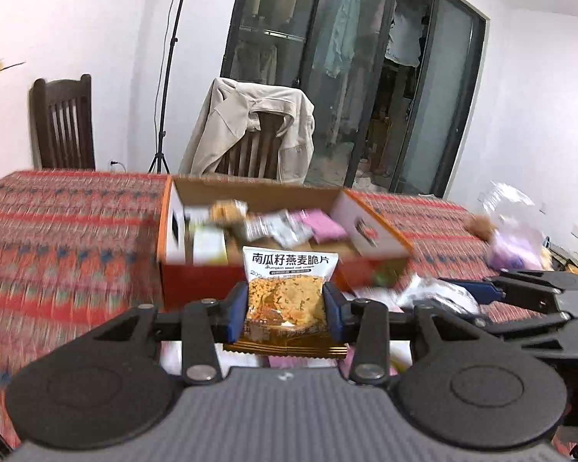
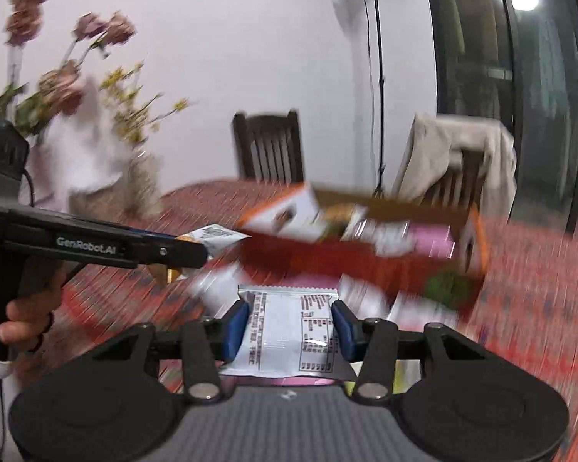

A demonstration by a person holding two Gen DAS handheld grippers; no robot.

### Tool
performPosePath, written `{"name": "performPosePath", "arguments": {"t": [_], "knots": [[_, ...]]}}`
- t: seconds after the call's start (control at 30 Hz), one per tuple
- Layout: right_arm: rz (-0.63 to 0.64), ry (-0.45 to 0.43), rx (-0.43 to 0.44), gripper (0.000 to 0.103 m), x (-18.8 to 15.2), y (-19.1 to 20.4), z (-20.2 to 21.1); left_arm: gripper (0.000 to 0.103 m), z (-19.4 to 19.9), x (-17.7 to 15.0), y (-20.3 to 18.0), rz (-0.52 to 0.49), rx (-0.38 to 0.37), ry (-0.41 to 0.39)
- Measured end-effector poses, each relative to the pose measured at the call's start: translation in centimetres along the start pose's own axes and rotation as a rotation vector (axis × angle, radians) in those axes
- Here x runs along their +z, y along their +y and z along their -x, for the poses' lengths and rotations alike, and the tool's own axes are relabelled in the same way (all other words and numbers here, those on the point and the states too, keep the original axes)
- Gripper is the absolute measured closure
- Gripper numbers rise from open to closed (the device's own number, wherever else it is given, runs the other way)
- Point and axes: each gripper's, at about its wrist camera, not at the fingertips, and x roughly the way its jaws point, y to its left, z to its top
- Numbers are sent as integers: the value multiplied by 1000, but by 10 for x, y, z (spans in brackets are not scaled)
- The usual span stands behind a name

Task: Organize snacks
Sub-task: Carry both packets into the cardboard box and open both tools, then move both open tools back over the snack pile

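My left gripper (image 1: 286, 310) is shut on an orange pumpkin-seed oat crisp packet (image 1: 287, 292), held upright before an open cardboard box (image 1: 181, 192) with orange sides. Several snack packets lie in the box, among them a pink one (image 1: 323, 225) and a silver one (image 1: 279, 227). My right gripper (image 2: 291, 327) is shut on a white packet with printed text (image 2: 285, 327), lifted above the table in front of the same box (image 2: 385, 208). In the right wrist view the left gripper (image 2: 196, 248) comes in from the left, held by a hand (image 2: 23, 315).
A red patterned tablecloth (image 1: 57, 231) covers the table. More loose packets (image 1: 435, 292) lie beside the box, and a clear plastic bag (image 1: 512, 223) sits at the right. Two wooden chairs (image 1: 63, 123) stand behind, one draped with a beige jacket (image 1: 250, 123). Flowers (image 2: 65, 88) stand at the left.
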Motion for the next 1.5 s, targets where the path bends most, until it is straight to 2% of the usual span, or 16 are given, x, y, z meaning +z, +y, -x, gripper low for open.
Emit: {"name": "performPosePath", "arguments": {"t": [0.1, 0.17, 0.23, 0.3, 0.4, 0.47, 0.5, 0.57, 0.63, 0.67, 0.77, 0.93, 1.17, 1.33, 1.43, 1.5], "knots": [[-77, 20, 16, 56, 45, -35, -59, 61, -52, 40, 17, 29, 14, 34], [-103, 62, -26, 56, 67, -53, -108, 61, -86, 56, 27, 34, 53, 66], [-123, 108, -77, 56, 80, -64, -154, 61, -115, 68, 36, 56, 88, 96], [-165, 170, -87, 56, 87, -75, -196, 61, -135, 76, 42, 61, 108, 109], [-150, 256, -112, 54, 83, -71, -242, 61, -157, 81, 49, 54, 123, 124], [-146, 325, -77, 52, 77, -65, -264, 61, -170, 81, 53, 61, 135, 146], [-159, 327, -43, 52, 75, -60, -268, 61, -176, 81, 55, 64, 135, 162], [-193, 321, 28, 37, 71, -57, -267, 61, -186, 78, 56, 65, 126, 191], [-192, 305, 37, 28, 72, -55, -259, 60, -194, 74, 54, 59, 116, 207], [-182, 293, 35, 28, 73, -56, -250, 60, -195, 72, 52, 56, 107, 207], [-167, 264, 42, 26, 79, -63, -225, 46, -195, 68, 48, 60, 90, 215], [-113, 212, -33, 21, 89, -84, -170, 41, -178, 77, 41, 55, 108, 190], [-86, 96, -85, 14, 87, -101, -84, 29, -98, 73, 8, -95, 124, 71], [-63, 21, -111, 12, 68, -95, -20, 21, -24, 42, -15, -136, 97, -21], [-40, -24, -141, 6, 50, -83, 21, 20, 8, 13, -30, -152, 91, -37], [-30, -44, -148, 6, 37, -75, 42, 20, 27, -8, -41, -164, 94, -41]]}}
